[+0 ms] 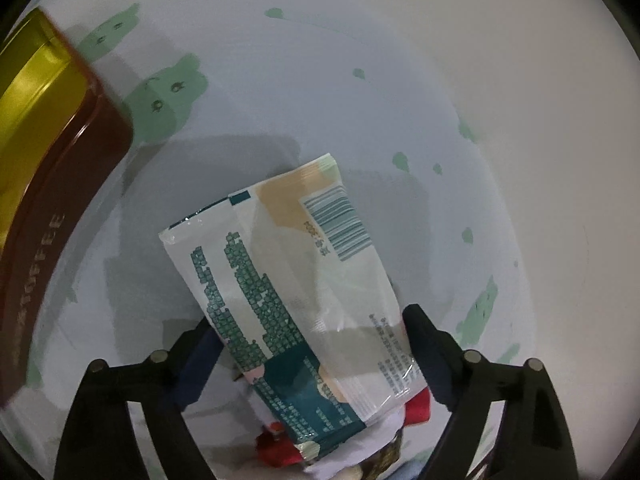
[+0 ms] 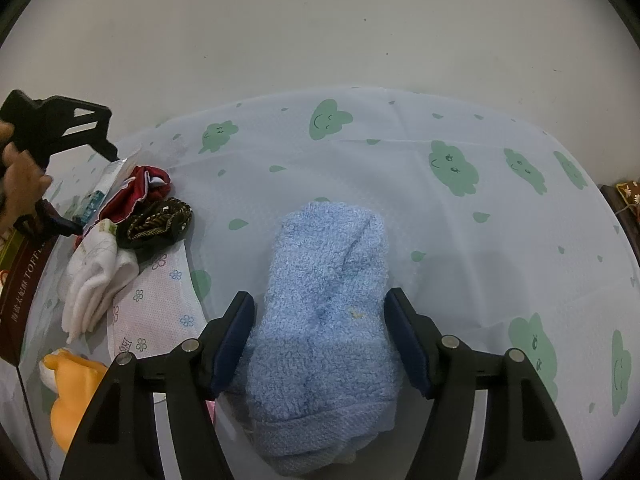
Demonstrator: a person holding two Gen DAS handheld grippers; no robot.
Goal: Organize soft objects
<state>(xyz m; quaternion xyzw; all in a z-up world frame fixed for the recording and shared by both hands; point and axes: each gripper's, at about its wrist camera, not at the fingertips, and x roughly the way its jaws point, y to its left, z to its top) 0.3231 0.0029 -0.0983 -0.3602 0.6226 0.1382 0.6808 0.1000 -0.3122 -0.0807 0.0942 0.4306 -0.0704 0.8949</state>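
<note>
In the left wrist view, a white and teal tissue packet (image 1: 296,280) lies between the fingers of my left gripper (image 1: 308,336). The jaws stand wide on either side of it, and I cannot tell whether they press it. Red cloth (image 1: 416,404) lies under the packet. In the right wrist view, a rolled blue towel (image 2: 324,320) lies on the table between the fingers of my right gripper (image 2: 320,320). The pads (image 2: 236,336) touch its sides. The left gripper (image 2: 60,184) shows at the far left of the right wrist view.
A brown toffee tin with a gold inside (image 1: 48,160) stands at the left. In the right wrist view, a red cloth (image 2: 136,192), a dark patterned cloth (image 2: 160,220), white socks (image 2: 100,276), a flowered packet (image 2: 156,308) and an orange toy (image 2: 72,396) lie left of the towel. The tablecloth (image 2: 440,240) has green cloud prints.
</note>
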